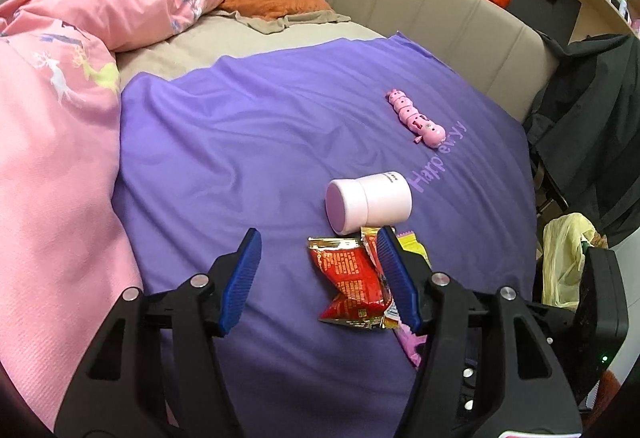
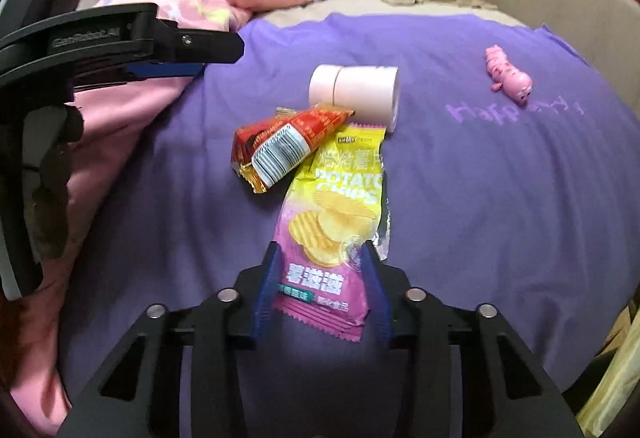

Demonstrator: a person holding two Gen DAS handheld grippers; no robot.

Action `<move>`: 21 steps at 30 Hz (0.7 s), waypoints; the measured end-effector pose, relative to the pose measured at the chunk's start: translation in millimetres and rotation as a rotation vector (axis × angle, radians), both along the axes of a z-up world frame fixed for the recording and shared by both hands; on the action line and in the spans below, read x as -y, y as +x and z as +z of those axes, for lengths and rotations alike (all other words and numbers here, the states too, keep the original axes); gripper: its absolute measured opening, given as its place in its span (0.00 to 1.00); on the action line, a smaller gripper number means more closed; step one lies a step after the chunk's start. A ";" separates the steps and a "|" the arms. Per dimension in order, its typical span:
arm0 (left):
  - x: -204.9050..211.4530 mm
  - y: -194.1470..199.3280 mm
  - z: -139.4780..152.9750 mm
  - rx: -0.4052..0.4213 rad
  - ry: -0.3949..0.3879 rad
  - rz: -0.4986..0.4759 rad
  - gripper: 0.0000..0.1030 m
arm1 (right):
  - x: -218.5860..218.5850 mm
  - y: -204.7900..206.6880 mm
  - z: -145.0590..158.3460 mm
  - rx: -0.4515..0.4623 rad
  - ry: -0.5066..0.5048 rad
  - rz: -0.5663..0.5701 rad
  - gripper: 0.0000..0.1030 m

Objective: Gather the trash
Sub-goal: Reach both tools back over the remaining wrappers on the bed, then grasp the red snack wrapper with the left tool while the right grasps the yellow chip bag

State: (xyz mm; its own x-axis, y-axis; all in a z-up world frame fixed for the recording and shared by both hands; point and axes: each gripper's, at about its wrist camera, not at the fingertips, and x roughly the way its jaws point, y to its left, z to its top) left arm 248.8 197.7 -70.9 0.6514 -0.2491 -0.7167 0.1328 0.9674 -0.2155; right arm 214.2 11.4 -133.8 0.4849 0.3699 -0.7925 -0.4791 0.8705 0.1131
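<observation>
A red snack wrapper (image 1: 352, 278) lies on the purple blanket (image 1: 260, 142), partly over a yellow-and-pink potato chip bag (image 2: 336, 214). My left gripper (image 1: 320, 238) is open above the blanket, its right finger over the red wrapper's edge. In the right wrist view the red wrapper (image 2: 280, 146) rests on the chip bag's top. My right gripper (image 2: 320, 250) is open, its fingers on either side of the bag's pink lower end. The left gripper's body (image 2: 120, 42) shows at upper left there.
A pale pink cylinder container (image 1: 368, 204) lies on its side just beyond the wrappers. A pink caterpillar toy (image 1: 416, 118) lies farther right. A pink duvet (image 1: 56, 126) covers the left. A yellowish plastic bag (image 1: 568, 258) hangs off the bed's right edge.
</observation>
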 end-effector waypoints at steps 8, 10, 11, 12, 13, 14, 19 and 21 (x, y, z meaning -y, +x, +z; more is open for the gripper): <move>9.4 -2.1 0.1 0.005 0.001 -0.035 0.55 | 37.3 -13.7 14.8 0.051 0.053 -0.119 0.12; 9.5 -0.9 -1.6 -0.005 -0.011 -0.039 0.55 | 48.0 -15.3 16.7 0.055 0.069 -0.154 0.12; 9.4 -0.3 -2.1 -0.009 -0.014 -0.040 0.55 | 50.9 -15.2 17.0 0.052 0.080 -0.161 0.12; 9.2 0.0 -2.5 -0.012 -0.017 -0.038 0.55 | 53.7 -15.8 17.4 0.047 0.093 -0.163 0.12; 9.3 -0.2 -2.6 -0.011 -0.017 -0.035 0.55 | 55.1 -15.9 17.5 0.042 0.104 -0.159 0.12; 8.6 -0.5 -1.9 -0.009 -0.017 -0.030 0.55 | 55.3 -16.0 17.6 0.041 0.111 -0.155 0.12; 0.8 -0.8 2.3 0.003 -0.033 -0.006 0.55 | 45.9 -11.5 15.9 0.017 0.195 -0.114 0.59; -0.4 -0.2 1.4 -0.003 -0.038 -0.002 0.55 | 35.8 -4.5 10.8 -0.034 0.226 -0.051 0.59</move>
